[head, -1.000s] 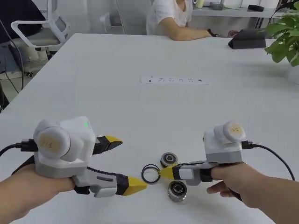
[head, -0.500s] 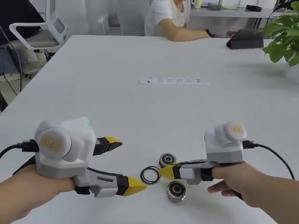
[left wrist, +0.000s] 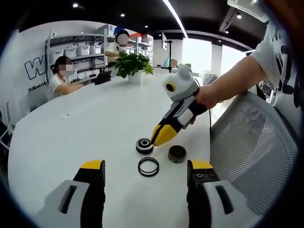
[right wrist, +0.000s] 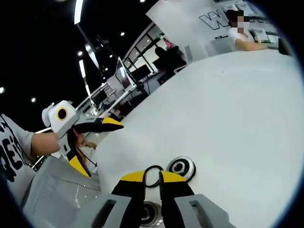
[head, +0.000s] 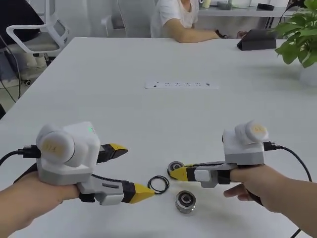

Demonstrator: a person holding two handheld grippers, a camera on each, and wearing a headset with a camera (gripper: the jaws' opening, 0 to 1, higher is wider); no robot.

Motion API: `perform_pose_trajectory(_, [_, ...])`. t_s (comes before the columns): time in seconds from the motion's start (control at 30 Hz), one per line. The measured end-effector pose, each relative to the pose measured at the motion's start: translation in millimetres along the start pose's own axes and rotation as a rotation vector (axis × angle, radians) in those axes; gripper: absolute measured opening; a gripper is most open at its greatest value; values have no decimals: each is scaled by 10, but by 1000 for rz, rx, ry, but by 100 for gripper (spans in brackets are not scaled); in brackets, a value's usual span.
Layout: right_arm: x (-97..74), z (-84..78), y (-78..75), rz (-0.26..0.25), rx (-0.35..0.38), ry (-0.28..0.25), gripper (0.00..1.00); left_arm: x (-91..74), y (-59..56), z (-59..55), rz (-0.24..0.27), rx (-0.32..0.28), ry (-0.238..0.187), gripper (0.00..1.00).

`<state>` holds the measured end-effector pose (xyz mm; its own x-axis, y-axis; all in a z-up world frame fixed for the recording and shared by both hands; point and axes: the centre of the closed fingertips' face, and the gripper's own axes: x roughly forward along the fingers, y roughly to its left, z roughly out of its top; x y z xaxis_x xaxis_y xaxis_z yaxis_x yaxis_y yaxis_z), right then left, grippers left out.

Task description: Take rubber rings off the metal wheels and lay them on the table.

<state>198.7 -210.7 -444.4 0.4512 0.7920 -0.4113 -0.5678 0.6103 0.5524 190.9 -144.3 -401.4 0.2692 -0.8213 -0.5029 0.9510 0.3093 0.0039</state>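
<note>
Since a second ago, has slid the right claw point(head: 174, 173) off the edge of the loose rubber ring point(head: 158, 183) and up against the far metal wheel point(head: 173, 164); has left ring, wheels and the left claw point(head: 134, 170) roughly in place. Leaves the ring flat on the white surface point(head: 148, 114), free of either claw, just beside the far wheel and near the near wheel point(head: 185, 201), likely laid there as finished work. Carries the right claw's jaws almost pressed together, with only a slim gap in the right gripper view and nothing pinched, probably to nudge or steady the far wheel, with a dark band seemingly around its rim; cannot tell for certain whether rubber. Holds the left claw spread wide and empty, aimed at ring and wheels from the opposite side, seemingly ready to close on a wheel. Grips each handle in a fist low over the surface, forearms angled inward, tips facing each other across the parts.
</note>
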Motion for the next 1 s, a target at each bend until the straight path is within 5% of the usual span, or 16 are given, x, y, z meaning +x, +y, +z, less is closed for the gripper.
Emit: perform_pose_trajectory(1.0, [-149,-19,-321,-104,-197,31,21,379,117,136,-40,-43,3,57])
